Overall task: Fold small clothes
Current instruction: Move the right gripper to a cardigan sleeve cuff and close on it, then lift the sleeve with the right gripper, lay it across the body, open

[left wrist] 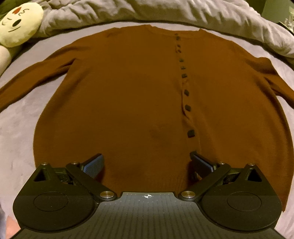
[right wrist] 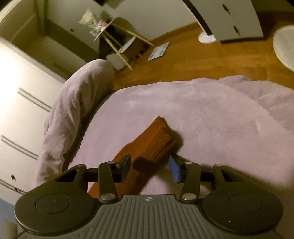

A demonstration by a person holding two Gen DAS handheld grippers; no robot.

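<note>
**Brown cardigan spread flat, both grippers open over it**

The cardigan (left wrist: 128,95) lies flat on a lilac blanket (left wrist: 20,125), front up, collar at the far side and hem at the near side. Its row of dark buttons (left wrist: 187,107) runs from collar to hem, right of the middle in the left wrist view. Both sleeves are stretched out sideways, the left sleeve (left wrist: 31,77) toward the left edge of the view and the other toward the right edge.

The left gripper (left wrist: 147,162) hangs over the near hem, its jaws spread wide with nothing between them; blue pads (left wrist: 93,164) show on the inner faces. Whether the fingers touch the cloth cannot be told.

In the right wrist view, the right gripper (right wrist: 149,168) is also open, its jaws standing on either side of the ribbed cuff (right wrist: 158,141) of a sleeve that lies diagonally on the blanket. The jaws are not closed on the cuff.

A rumpled duvet (left wrist: 165,12) is bunched along the far edge of the bed, and a cream plush toy (left wrist: 18,25) with a drawn face rests at the far left. Beyond the bed, the right view shows a wooden floor (right wrist: 202,58) and a small wooden-legged table (right wrist: 119,38).
</note>
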